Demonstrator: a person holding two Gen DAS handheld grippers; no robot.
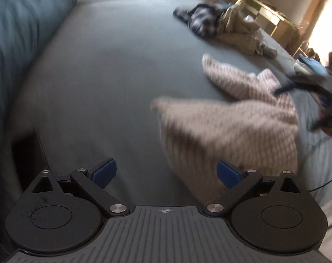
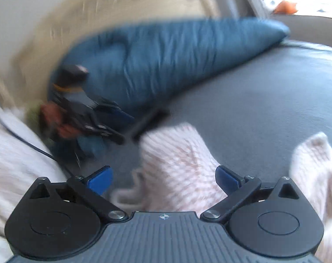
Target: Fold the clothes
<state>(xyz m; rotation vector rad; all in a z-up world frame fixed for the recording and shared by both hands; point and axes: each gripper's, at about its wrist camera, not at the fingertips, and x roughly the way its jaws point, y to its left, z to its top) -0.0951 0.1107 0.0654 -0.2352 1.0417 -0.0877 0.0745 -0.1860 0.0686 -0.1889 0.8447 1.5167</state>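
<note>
A pink-and-white striped garment (image 1: 236, 118) lies rumpled on the grey bed sheet (image 1: 104, 70), to the right in the left wrist view. My left gripper (image 1: 167, 173) hangs above the sheet beside the garment's near edge, open, its blue pads (image 1: 105, 172) bare. In the right wrist view the same striped garment (image 2: 179, 164) lies just under my right gripper (image 2: 163, 178), which is open with nothing pinched. The right gripper (image 1: 306, 92) also shows at the far right of the left wrist view, above the garment. The left gripper (image 2: 96, 120), blurred, shows at the left of the right wrist view.
A pile of other clothes (image 1: 220, 24), dark plaid and tan, sits at the far side of the bed. A blue pillow (image 1: 23, 32) lies along the left; the blue pillow (image 2: 166, 59) also fills the back of the right wrist view. Shelving (image 1: 271, 15) stands beyond the bed.
</note>
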